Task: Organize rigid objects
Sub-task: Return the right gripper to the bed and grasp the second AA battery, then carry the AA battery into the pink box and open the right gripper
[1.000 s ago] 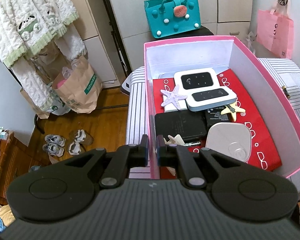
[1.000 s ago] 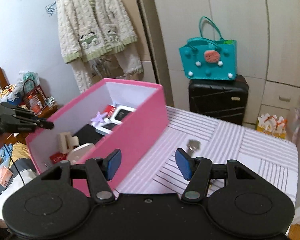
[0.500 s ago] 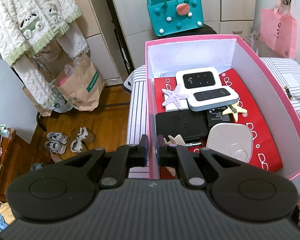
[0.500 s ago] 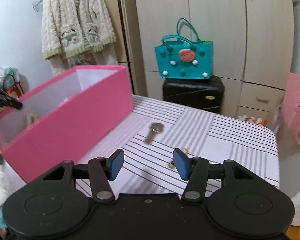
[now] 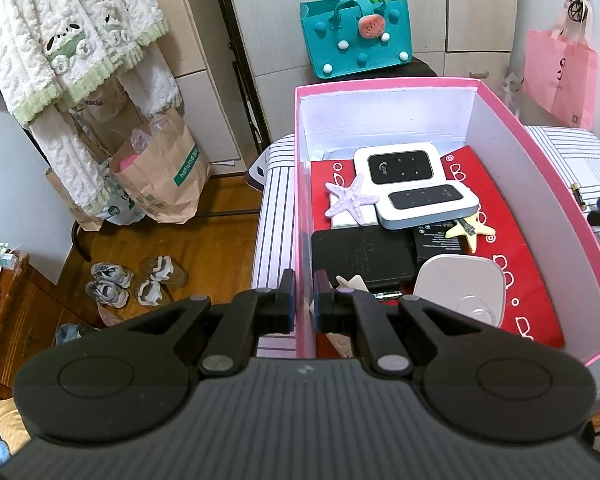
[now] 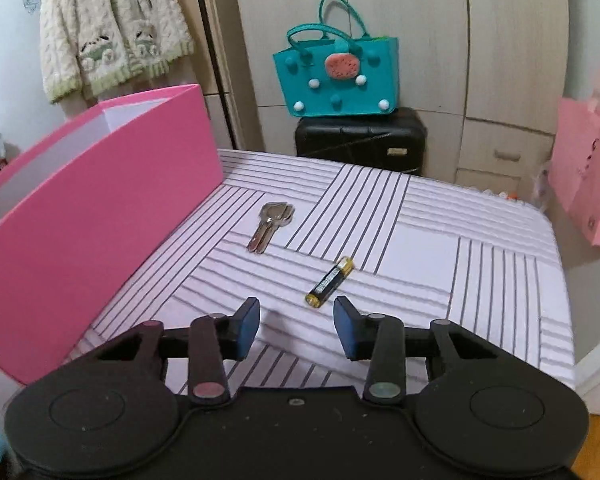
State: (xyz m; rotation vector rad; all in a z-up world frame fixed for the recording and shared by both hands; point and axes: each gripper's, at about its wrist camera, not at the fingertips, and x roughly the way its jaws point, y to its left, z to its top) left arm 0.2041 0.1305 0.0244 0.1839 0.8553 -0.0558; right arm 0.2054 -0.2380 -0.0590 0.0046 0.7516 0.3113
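Pink box [image 5: 304,184] holds routers [image 5: 415,184], starfish [image 5: 349,200]

A teal felt bag [image 6: 335,76] sits on top of a black suitcase [image 6: 359,140]. Left of the bag, a cream knitted cardigan [image 6: 112,28] hangs against the wall. Right of it hangs a pink shopping bag [image 5: 559,76]. Below the cardigan: brown paper bag [image 5: 168,176], shoes [image 5: 132,280].

Box: pink box [image 6: 100,216], open, left on the striped bed.
Key: silver key [image 6: 271,226], flat, beside box.
Battery: black-gold battery [image 6: 329,281], lying near, right of key.
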